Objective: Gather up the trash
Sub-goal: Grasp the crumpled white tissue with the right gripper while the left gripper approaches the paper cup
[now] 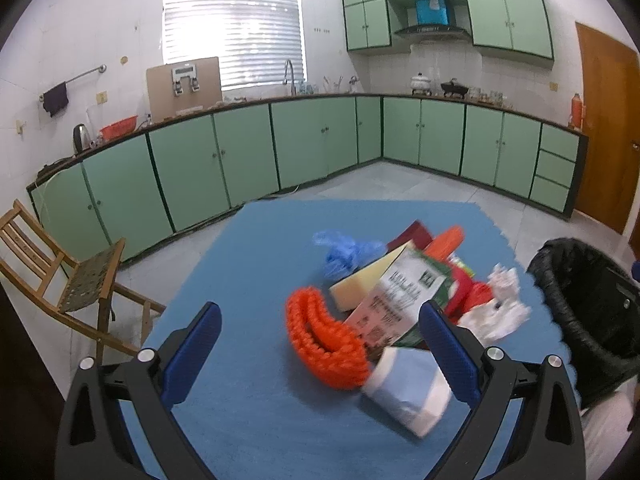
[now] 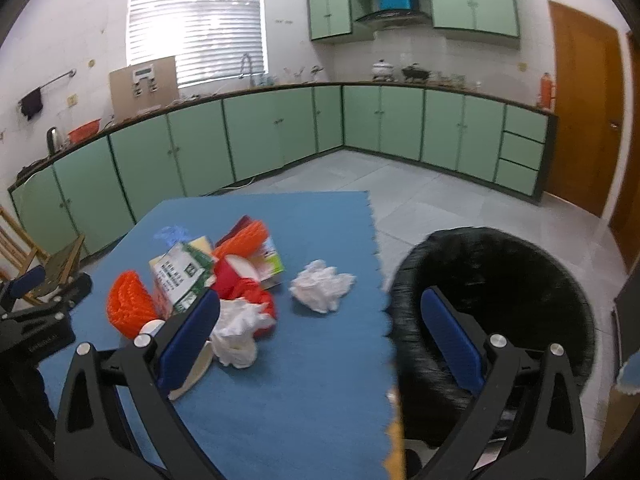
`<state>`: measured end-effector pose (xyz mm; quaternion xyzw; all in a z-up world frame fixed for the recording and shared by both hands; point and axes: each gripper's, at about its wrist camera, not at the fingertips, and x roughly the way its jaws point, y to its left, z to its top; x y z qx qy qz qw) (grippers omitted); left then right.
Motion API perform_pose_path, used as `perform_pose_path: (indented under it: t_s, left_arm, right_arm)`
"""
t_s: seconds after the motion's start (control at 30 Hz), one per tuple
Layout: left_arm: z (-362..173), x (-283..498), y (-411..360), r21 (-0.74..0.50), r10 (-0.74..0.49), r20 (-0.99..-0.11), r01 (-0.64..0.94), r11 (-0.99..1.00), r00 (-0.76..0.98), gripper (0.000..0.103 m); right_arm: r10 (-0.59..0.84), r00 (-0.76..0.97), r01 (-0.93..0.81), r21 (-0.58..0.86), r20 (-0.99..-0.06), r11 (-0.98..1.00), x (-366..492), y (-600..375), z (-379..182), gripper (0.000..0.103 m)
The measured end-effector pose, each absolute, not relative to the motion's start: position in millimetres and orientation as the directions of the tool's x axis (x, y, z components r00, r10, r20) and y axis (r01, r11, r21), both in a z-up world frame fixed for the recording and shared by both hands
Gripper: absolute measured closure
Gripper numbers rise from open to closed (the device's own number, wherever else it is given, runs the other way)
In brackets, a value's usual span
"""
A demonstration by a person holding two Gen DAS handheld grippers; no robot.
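A heap of trash lies on the blue mat [image 1: 248, 264]: an orange foam net [image 1: 324, 340], a green-and-white carton [image 1: 400, 296], a yellow sponge [image 1: 356, 284], a blue plastic bag [image 1: 340, 252], a white-and-blue cup [image 1: 408, 392] and crumpled white paper [image 1: 500, 304]. My left gripper [image 1: 320, 344] stands open just before the heap, above the net. In the right wrist view a loose white paper ball [image 2: 322, 286] lies apart from the pile, near the mat's right edge. My right gripper [image 2: 320, 332] is open and holds nothing, spanning that edge and the black-lined bin [image 2: 496, 300].
The black bin [image 1: 588, 312] stands on the floor right of the mat. A wooden folding chair [image 1: 72, 280] is at the left. Green cabinets [image 1: 320, 140] line the far walls, and a brown door [image 2: 584, 120] is at the right. The left gripper's body [image 2: 36, 320] shows at the left.
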<state>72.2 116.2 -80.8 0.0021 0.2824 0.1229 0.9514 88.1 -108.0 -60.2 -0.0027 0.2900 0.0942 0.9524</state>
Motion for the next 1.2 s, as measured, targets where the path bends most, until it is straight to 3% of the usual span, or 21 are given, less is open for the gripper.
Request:
perform_pose_path:
  t_s: [0.47,0.57,0.73,0.8,1.2]
  left_arm:
    - [-119.1,88.2,139.1,0.059,0.222,-0.597,-0.234,0.970,0.771,0.011]
    - [-121.5,88.7,140.2,0.060,0.220,-0.598,-0.231,0.971,0.771,0.011]
    - [-124.5,90.0,141.0,0.052,0.213,-0.609,-0.229,0.972,0.764,0.011]
    - [-123.5,89.2,139.5,0.052,0.210,-0.606,-0.225,0.973,0.767,0.011]
    - [-124.4,81.8,102.3,0.021,0.115,-0.613,-0.129,0.991,0.782,0.011]
  right_arm:
    - [0.244,0.705,-0.301,0.030,-0.666,0.953,124.9,-44.6,-123.5,0.038]
    - [0.273,0.682,-0.334,0.042,-0.678,0.941,129.0,-36.9,-132.0,0.049]
    - [0.330,0.645,-0.394,0.070,-0.689,0.916,128.4,-29.3,-138.2,0.084]
    - [0.341,0.644,-0.405,0.073,-0.684,0.911,125.1,-27.7,-136.6,0.089]
    - [0.278,0.703,-0.317,0.061,-0.655,0.946,110.0,-75.5,-116.5,0.091]
